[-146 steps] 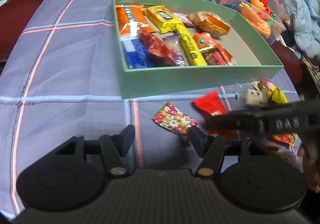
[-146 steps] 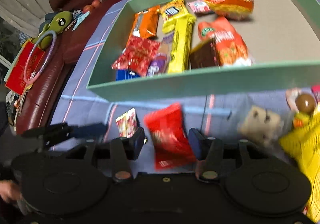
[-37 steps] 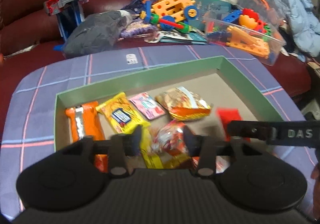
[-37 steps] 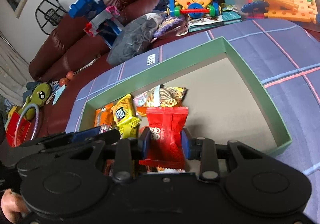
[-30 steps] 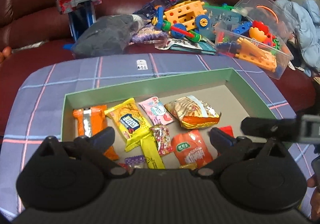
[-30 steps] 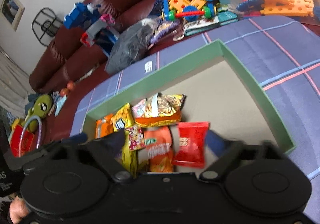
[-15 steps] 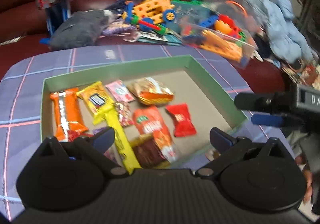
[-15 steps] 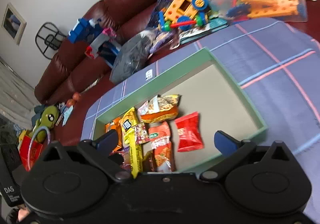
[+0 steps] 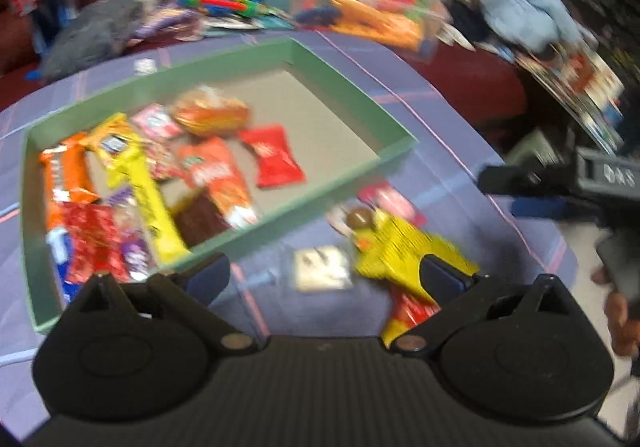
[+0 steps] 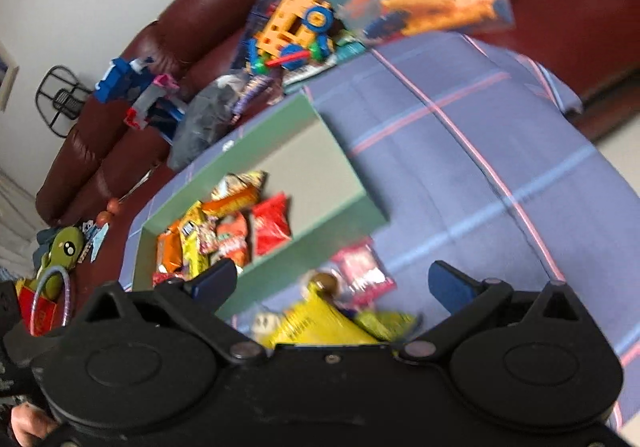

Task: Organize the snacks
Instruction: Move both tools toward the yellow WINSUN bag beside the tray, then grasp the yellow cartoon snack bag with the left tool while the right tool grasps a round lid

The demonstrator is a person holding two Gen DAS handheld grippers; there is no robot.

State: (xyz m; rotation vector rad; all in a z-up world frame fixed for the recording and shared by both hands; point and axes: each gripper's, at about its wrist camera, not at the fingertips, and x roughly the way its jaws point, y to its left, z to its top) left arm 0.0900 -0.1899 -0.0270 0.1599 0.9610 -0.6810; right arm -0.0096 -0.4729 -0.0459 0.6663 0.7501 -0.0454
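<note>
1. Two views, both motion-blurred. In the left wrist view, the left gripper [image 9: 325, 276] has its jaws spread wide and holds nothing, above the plaid cloth [image 9: 448, 119].
2. The green box [image 9: 352, 95] lies ahead to the left. Inside it, a red packet [image 9: 274, 161] lies flat, its long axis running from the far left to the near right, just right of an orange packet [image 9: 216, 177] lying roughly parallel.
3. A long yellow bar [image 9: 146, 203] runs along the same diagonal; an orange bar [image 9: 64, 175] lies by the left wall.
4. Outside the box, near its front wall, a yellow bag [image 9: 404, 247], a pale square snack [image 9: 322, 269] and a pink packet [image 9: 390, 203] lie on the cloth.
5. The right gripper [image 9: 560, 183] shows at the right edge; its jaws cannot be read there.
6. In the right wrist view, the right gripper [image 10: 332, 283] is also spread wide and empty.
7. The box [image 10: 340, 151] lies ahead to the left, with the red packet [image 10: 270, 223] as the rightmost snack in it, its long axis pointing away from the camera.
8. The yellow bag [image 10: 316, 321] and pink packet [image 10: 362, 275] lie on the cloth between the fingers [image 10: 452, 285].
</note>
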